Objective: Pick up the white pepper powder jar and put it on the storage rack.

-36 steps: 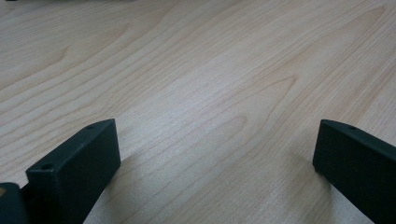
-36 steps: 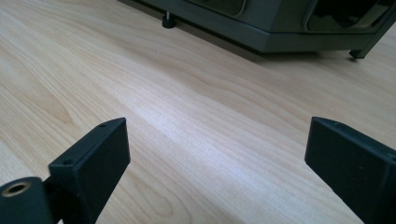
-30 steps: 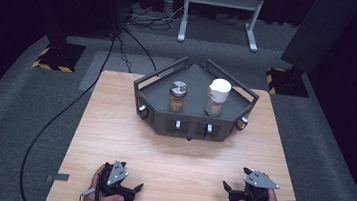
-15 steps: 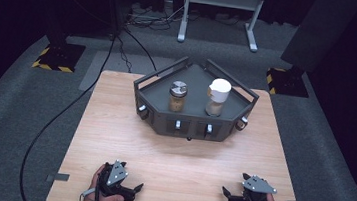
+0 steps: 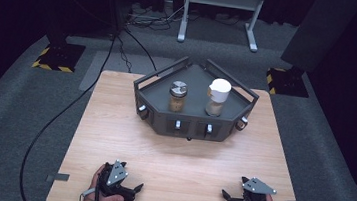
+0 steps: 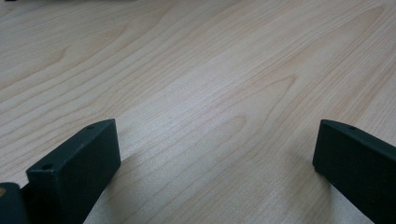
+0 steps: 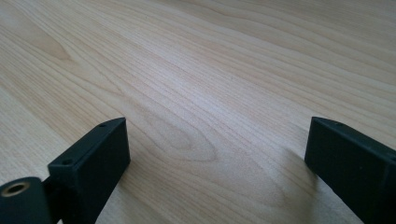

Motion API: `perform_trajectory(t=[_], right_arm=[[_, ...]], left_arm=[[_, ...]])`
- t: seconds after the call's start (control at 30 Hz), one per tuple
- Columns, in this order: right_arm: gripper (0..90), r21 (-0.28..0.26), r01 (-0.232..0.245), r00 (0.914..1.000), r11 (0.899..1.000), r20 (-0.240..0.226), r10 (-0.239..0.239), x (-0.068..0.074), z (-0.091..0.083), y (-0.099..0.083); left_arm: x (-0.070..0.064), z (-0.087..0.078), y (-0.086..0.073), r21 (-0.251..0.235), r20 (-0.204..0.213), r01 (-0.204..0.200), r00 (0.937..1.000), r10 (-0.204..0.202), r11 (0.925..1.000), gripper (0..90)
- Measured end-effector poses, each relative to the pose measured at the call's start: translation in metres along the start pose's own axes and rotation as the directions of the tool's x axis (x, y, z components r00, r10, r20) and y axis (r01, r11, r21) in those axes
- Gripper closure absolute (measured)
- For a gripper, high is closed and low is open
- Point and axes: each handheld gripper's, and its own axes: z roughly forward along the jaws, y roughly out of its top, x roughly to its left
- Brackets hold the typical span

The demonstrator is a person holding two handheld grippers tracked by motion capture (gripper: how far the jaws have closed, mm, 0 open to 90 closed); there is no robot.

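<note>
Stage: start of the work, as I judge it; nothing is picked up yet, and both my grippers rest low at the near edge of the desk (image 5: 181,146).
Left gripper (image 5: 133,190): held in my left hand at the near left of the desk, pointing toward the middle; jaws wide apart, with bare wood between them in the left gripper view, and nothing held.
Right gripper (image 5: 226,197): held in my right hand at the near right, pointing inward toward the left one; jaws likewise spread wide over bare wood in the right gripper view, gripping nothing.
Tray (image 5: 191,124): dark, angular, with raised rails, at the far middle of the desk, well apart from both grippers.
Jar (image 5: 178,96): upright in the left half of the tray, metal lid on, brownish contents.
White-lidded jar (image 5: 216,97): upright in the right half of the tray, beside the first but not touching it; its lid looks slightly askew, though I cannot tell for sure.
Next move, my judgement: a forward reach across the open desk to the tray, each gripper toward the jar on its own side, jaws kept wide enough to pass around the body.
Caution: the tray's rails stand in the path, so I should approach from above the rail rather than level with it.
</note>
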Motion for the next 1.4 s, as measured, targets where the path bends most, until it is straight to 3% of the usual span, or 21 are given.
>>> perform_trajectory(t=[0.53, 1.4], right_arm=[[5.1, -0.077, -0.013, 0.9998, 0.997, 0.016, 0.015, 0.003, 0.001, -0.021], [1.9, -0.070, -0.021, 0.9995, 0.997, 0.024, 0.022, 0.005, 0.001, -0.020]], left_arm=[[0.000, 0.000, 0.000, -0.002, 0.000, 0.000, 1.0000, 0.000, 1.0000, 0.8], [-0.001, 0.000, 0.000, 0.000, -0.005, 0.005, 1.0000, -0.005, 1.0000, 0.7]])
